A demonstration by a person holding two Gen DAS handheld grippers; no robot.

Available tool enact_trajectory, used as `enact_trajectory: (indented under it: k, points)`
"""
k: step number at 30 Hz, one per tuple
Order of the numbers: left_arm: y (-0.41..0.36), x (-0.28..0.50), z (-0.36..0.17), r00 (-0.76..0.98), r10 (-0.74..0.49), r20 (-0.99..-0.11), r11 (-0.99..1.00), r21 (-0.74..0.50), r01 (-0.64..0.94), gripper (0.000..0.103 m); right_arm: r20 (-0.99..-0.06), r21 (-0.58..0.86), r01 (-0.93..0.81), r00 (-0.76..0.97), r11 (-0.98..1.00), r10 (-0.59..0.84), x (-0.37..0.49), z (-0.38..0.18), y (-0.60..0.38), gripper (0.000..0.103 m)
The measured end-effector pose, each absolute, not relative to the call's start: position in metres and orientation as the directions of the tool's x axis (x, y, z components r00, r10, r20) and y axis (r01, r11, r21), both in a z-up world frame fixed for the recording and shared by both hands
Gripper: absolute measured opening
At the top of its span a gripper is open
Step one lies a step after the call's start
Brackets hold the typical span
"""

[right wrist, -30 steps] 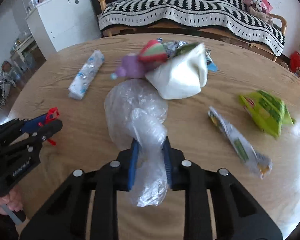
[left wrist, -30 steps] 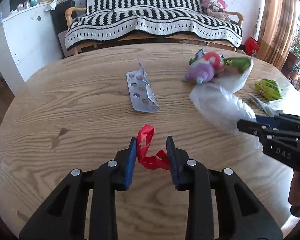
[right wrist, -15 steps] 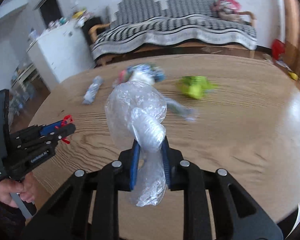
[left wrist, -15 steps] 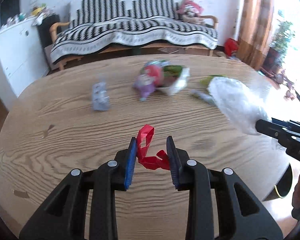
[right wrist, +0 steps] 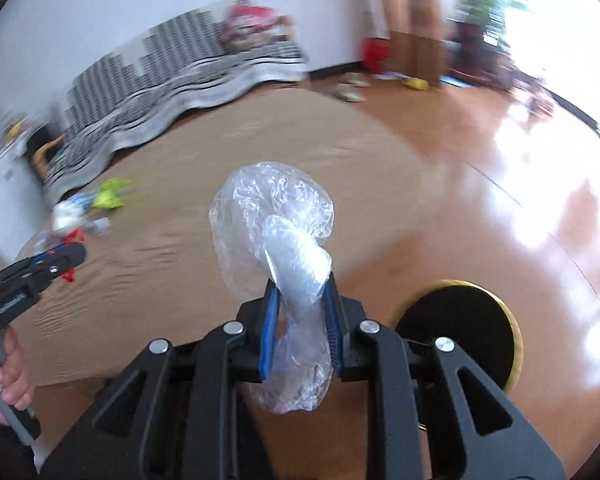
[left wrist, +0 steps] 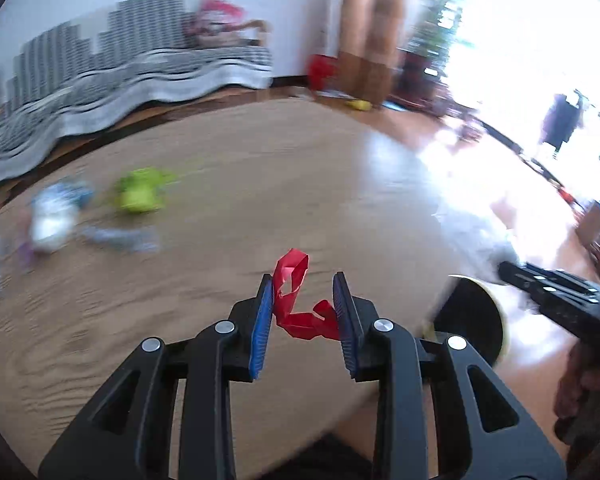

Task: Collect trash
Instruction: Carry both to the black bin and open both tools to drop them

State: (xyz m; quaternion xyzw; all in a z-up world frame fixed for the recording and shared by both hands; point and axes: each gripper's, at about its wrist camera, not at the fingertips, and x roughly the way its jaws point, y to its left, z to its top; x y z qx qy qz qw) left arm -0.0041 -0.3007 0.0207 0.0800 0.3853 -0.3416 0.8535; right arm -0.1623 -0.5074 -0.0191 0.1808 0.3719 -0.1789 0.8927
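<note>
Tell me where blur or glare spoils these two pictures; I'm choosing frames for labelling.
Left wrist view: the sofa and green wrapper are smeared by motion, window glare whitens the right side, yet the red ribbon in the left gripper is sharp. Right wrist view: background streaked, floor glare at right, the clear plastic bag in the right gripper crisp.

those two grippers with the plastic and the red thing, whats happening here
A person is clearing trash off a round wooden table with a handheld gripper in each hand. The right gripper is shut on a crumpled clear plastic bag; the left gripper holds a red wrapper scrap between its fingers. Both point toward a round black bin on the floor beside the table's edge. Nothing is dropped yet. A green wrapper and other blurred litter remain on the table.
</note>
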Motion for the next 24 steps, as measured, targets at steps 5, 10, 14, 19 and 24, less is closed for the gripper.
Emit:
enact_trajectory:
  k: [5, 10, 14, 19, 24]
  points:
    - [-0.391, -0.046, 0.01, 0.353, -0.603, -0.716, 0.619, -0.14, 0.773, 0.029, -0.761, 0.2, 0.606, 0.591, 0.77, -0.268, -0.222, -0.049, -0.577, 0.022]
    - [-0.45, -0.076, -0.012, 0.251, -0.628, -0.737, 0.521, -0.158, 0.839, 0.029, -0.805, 0.21, 0.678, 0.529, 0.704, -0.269, -0.253, -0.091, -0.618, 0.022]
    - [-0.478, -0.088, -0.031, 0.216, -0.615, -0.758, 0.487, -0.15, 0.86, 0.029, -0.838, 0.23, 0.713, 0.491, 0.663, -0.238, -0.26, -0.129, -0.641, 0.022]
    - [-0.496, -0.091, -0.056, 0.183, -0.589, -0.787, 0.472, -0.151, 0.869, 0.03, -0.864, 0.255, 0.744, 0.462, 0.618, -0.199, -0.265, -0.164, -0.658, 0.022]
    - [-0.509, -0.093, -0.071, 0.171, -0.569, -0.805, 0.468, -0.145, 0.872, 0.03, -0.875, 0.258, 0.758, 0.446, 0.598, -0.188, -0.266, -0.178, -0.666, 0.022]
